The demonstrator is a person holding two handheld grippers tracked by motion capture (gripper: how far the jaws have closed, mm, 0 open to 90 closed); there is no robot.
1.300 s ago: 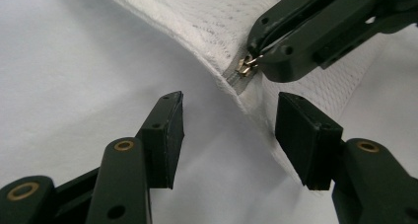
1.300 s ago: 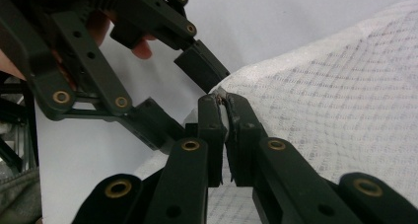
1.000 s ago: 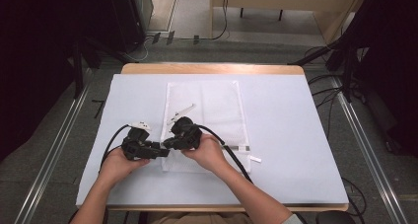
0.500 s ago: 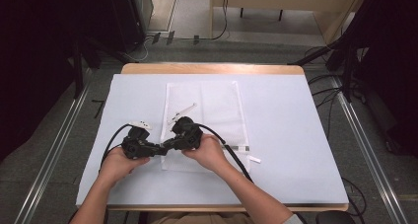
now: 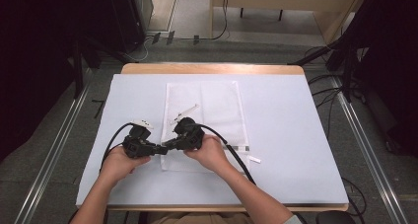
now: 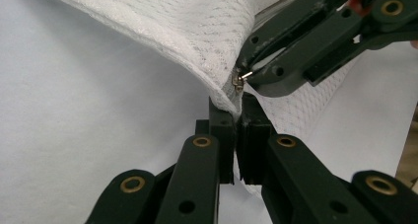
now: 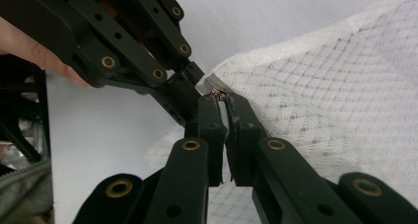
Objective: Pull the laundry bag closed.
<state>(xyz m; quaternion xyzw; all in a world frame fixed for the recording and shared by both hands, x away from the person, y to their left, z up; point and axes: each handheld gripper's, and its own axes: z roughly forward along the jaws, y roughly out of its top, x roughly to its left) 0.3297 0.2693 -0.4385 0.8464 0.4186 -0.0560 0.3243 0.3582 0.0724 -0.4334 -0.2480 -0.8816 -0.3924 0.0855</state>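
A white mesh bag lies flat on the white table cover. Both grippers meet at its near left corner. My left gripper comes in from the left. Its jaws have just been closing and now pinch the bag's corner edge, as the left gripper view shows. From the right, my right gripper is shut on the small metal zipper pull. In the right gripper view its tips clamp that pull, with the left gripper just beyond. The corner of the bag is lifted slightly.
Two thin white strips lie on the bag. Another short white strip and a striped marker lie right of the hands. The table's wooden far edge shows beyond the cover. Cables trail from both grippers.
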